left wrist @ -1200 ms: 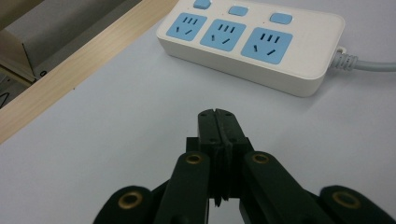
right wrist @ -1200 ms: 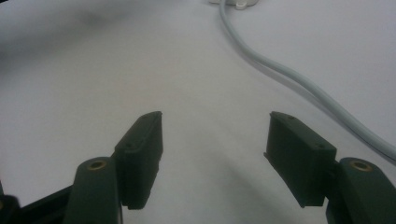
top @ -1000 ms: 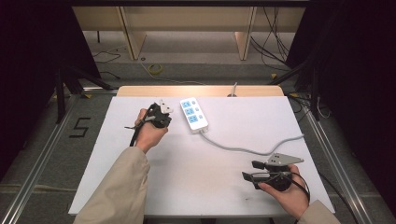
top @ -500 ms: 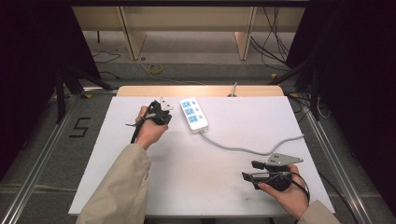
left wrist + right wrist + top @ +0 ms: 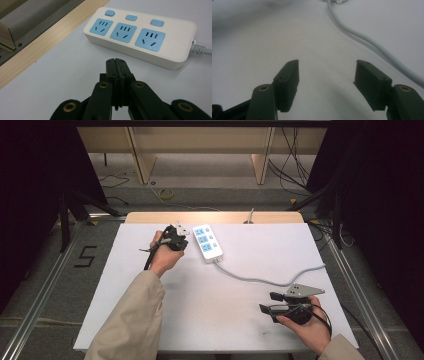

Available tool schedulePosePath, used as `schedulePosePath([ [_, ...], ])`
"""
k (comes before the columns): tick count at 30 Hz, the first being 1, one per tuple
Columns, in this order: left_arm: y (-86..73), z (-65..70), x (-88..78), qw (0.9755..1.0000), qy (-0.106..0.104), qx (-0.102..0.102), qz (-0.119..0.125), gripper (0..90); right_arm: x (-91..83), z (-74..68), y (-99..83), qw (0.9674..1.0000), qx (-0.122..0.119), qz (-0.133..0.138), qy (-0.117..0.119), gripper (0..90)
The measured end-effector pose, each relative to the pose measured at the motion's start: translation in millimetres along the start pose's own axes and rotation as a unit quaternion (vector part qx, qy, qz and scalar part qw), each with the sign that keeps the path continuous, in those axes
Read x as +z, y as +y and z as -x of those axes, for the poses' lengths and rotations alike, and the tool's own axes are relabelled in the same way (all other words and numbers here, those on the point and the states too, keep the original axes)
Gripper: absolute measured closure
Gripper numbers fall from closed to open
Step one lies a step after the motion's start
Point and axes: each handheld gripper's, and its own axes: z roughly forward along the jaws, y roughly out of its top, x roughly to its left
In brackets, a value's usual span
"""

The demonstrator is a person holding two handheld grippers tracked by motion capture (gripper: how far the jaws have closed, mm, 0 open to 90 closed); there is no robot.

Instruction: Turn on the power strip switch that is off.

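Power strip point(image 5: 140, 40) just beyond pressed-together left jaws.

The white table point(image 5: 150, 320) lies bare across its left side and near middle, open for passage. The power strip point(image 5: 208, 242) blocks the far centre, and its grey cord point(image 5: 260, 279) snakes rightward toward the edge.

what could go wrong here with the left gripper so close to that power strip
1. The left gripper is shut and aimed at the power strip, just short of it. Pushing on could slide the strip across the smooth table toward its far edge.
2. The closed jaws could catch one of the blue switch buttons by accident.
3. The grey cord lies across the table near the open right gripper, which might snag it.
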Motion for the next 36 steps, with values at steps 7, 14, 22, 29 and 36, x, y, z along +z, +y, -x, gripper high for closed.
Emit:
schedulePosePath([
  [7,7.4,-0.8,4.3,1.0,-0.003,0.004,0.003,89.9,0.7,0.4,0.0,1.0,0.001,-0.002,0.0,37.2],
  [14,13.1,-2.8,8.0,0.9999,-0.006,0.008,0.004,89.8,0.8,0.6,-0.7,1.0,0.002,-0.001,0.001,37.2],
  [22,21.3,-4.8,13.7,0.9999,-0.005,0.014,0.005,89.8,0.9,1.1,-1.0,1.0,0.005,-0.001,0.0,37.2],
  [29,27.7,-4.5,19.8,0.9998,-0.007,0.016,0.005,89.9,1.3,1.6,-1.3,1.0,0.005,-0.004,0.001,37.2],
  [36,35.0,-5.6,25.3,0.9998,-0.008,0.017,0.005,89.9,1.3,2.1,-1.5,1.0,0.003,-0.002,0.002,37.2],
])
